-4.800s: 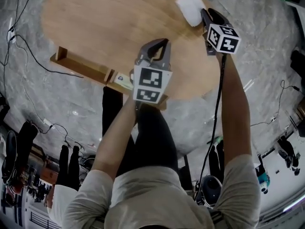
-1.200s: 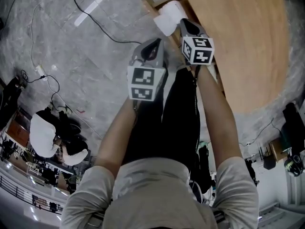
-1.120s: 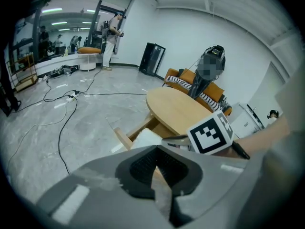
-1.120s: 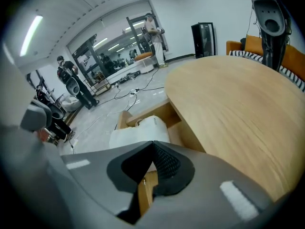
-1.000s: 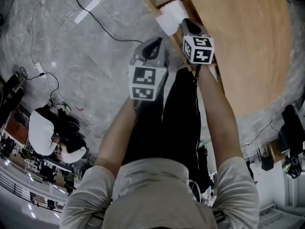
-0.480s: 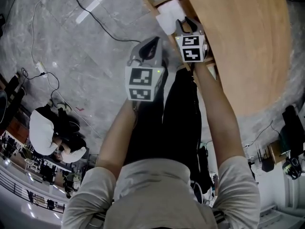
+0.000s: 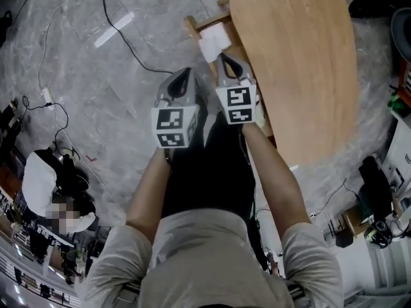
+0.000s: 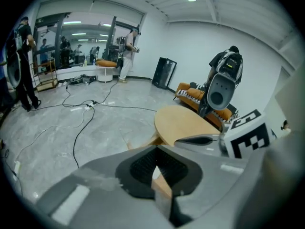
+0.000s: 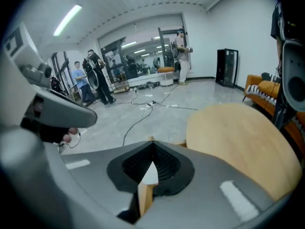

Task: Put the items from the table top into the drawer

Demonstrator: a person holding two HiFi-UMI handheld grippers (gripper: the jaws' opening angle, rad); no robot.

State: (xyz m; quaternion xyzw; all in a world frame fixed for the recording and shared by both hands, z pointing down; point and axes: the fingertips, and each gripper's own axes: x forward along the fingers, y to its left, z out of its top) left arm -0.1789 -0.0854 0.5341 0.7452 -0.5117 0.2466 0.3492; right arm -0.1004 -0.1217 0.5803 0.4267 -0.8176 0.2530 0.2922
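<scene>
Head view looks down on a grey marble floor [image 7: 96,101] that fills the left half, with an oval wooden table [image 7: 302,63] taking up the 1 o'clock part of the picture. The person's two bare forearms [image 7: 151,185] run up from 6 o'clock toward the middle, each carrying a gripper.

The left gripper [image 7: 183,73] is at 9 o'clock of the right gripper [image 7: 223,58], the two close side by side, both pointing toward 12 o'clock and hanging over the floor just off the table's left edge. In the left gripper view the left gripper [image 8: 155,149] is clenched, its pads meeting with nothing between them. In the right gripper view the right gripper [image 9: 152,150] has just been closing and is now clenched too, empty.

A wooden drawer [image 7: 191,25] stands pulled out from the table's left side, at 12 o'clock of the grippers. The white item [image 7: 214,39] lies inside it, just beyond the right gripper's tips and apart from them. A thin black cable [image 7: 128,46] trails over the floor at 10 o'clock of the drawer.
</scene>
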